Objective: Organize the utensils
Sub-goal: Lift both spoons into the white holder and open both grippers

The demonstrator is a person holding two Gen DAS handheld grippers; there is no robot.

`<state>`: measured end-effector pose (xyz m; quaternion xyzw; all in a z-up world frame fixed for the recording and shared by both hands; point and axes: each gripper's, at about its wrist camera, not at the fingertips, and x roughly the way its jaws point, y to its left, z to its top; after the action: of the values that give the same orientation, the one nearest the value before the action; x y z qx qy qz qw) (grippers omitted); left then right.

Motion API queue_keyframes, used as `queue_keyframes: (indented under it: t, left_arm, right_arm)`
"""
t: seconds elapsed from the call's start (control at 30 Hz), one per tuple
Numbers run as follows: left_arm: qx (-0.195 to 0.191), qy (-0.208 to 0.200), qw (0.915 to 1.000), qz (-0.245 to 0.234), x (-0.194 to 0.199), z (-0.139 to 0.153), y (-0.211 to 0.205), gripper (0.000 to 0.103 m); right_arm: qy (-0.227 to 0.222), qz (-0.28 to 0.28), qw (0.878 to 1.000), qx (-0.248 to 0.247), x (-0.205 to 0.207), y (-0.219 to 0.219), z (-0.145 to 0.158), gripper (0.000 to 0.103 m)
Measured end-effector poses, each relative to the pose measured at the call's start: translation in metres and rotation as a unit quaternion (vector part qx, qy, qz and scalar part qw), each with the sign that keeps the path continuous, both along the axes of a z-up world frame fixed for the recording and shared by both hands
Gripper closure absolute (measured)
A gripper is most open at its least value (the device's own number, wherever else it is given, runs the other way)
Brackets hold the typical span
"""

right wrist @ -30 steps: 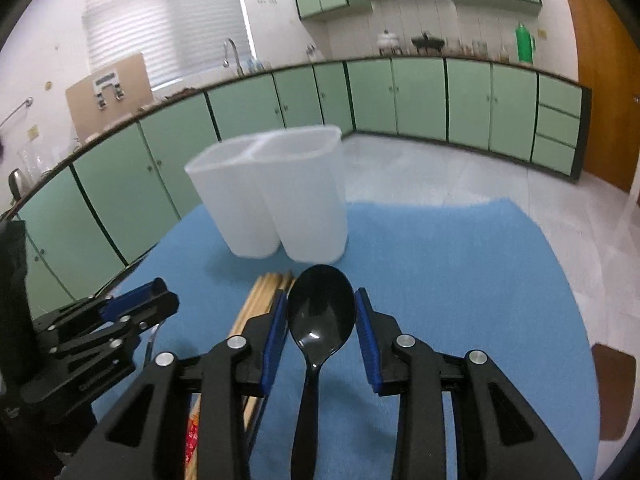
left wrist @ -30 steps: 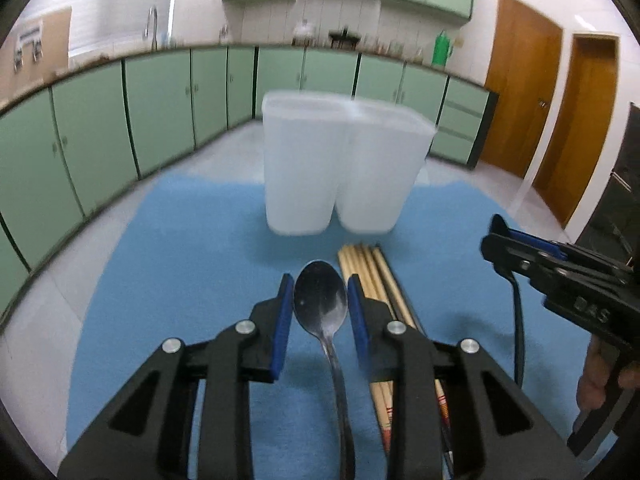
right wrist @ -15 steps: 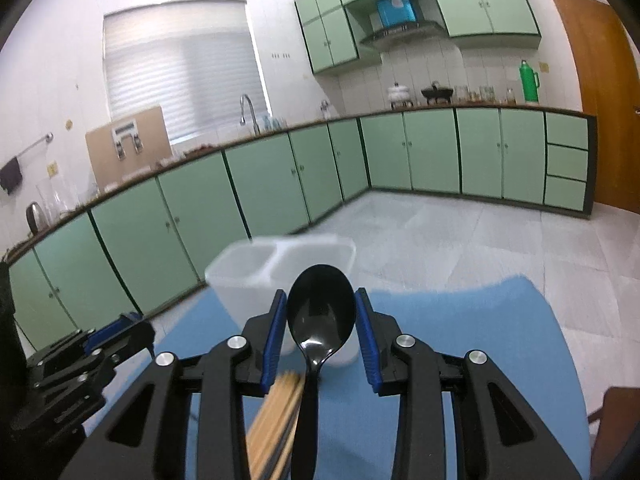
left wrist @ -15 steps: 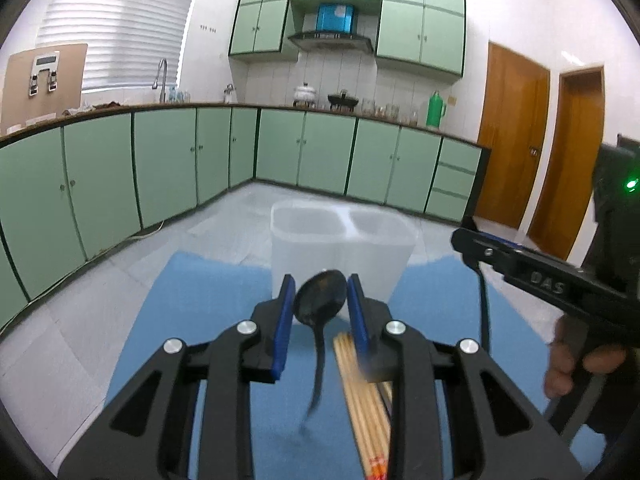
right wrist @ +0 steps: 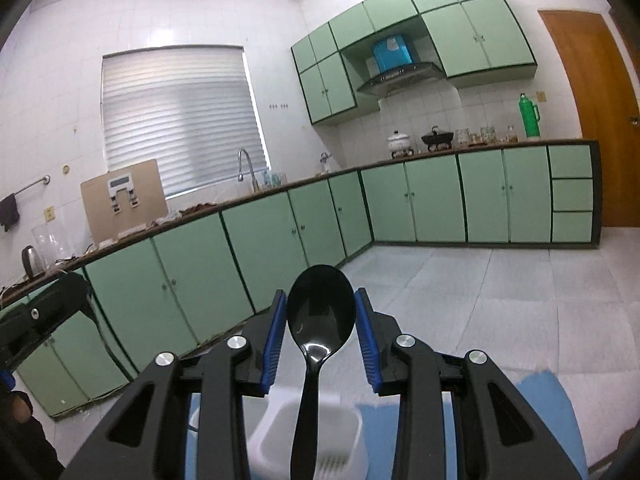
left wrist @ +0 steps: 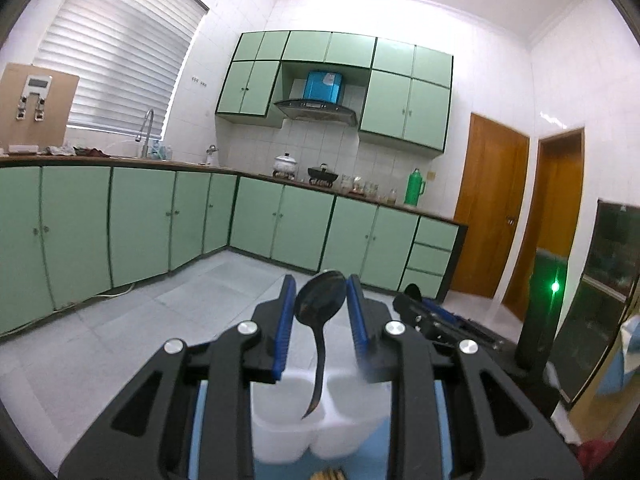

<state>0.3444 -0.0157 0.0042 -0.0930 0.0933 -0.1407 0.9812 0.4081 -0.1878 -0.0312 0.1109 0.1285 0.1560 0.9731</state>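
My left gripper [left wrist: 321,304] is shut on a metal spoon [left wrist: 320,320], bowl between the blue pads, handle hanging down over the white two-part container [left wrist: 340,436]. My right gripper [right wrist: 320,320] is shut on a black plastic spoon [right wrist: 320,328], its handle hanging down above a compartment of the same container [right wrist: 276,448]. Both grippers are raised above the container and tilted up. The tips of the wooden chopsticks [left wrist: 330,473] show at the bottom edge of the left wrist view. The right gripper's body [left wrist: 448,324] shows to the right in the left wrist view.
A blue mat [right wrist: 540,412] covers the table under the container. Green kitchen cabinets [right wrist: 280,240] and a tiled floor [right wrist: 480,292] lie beyond. The left gripper's body [right wrist: 44,308] shows at the left edge of the right wrist view.
Both grippers have risen from the mat with their spoons and tilted upward. The container now sits below them and the handles hang above its compartments.
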Motion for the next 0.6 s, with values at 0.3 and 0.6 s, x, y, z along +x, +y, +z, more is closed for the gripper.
queue_keyframes:
  t: [0.3,0.6]
  left_arm:
    - [-0.005,0.052,0.9986,-0.013,0.065,-0.033,-0.004,0.078]
    - [0.008,0.103,0.9947,0.0,0.075,-0.074,0.009,0.07]
  right_arm:
    - [0.026,-0.016,0.999,-0.012,0.047,0.013,-0.031,0.069]
    - [0.07,0.005,0.997,-0.012,0.039,0.012,-0.067,0.065]
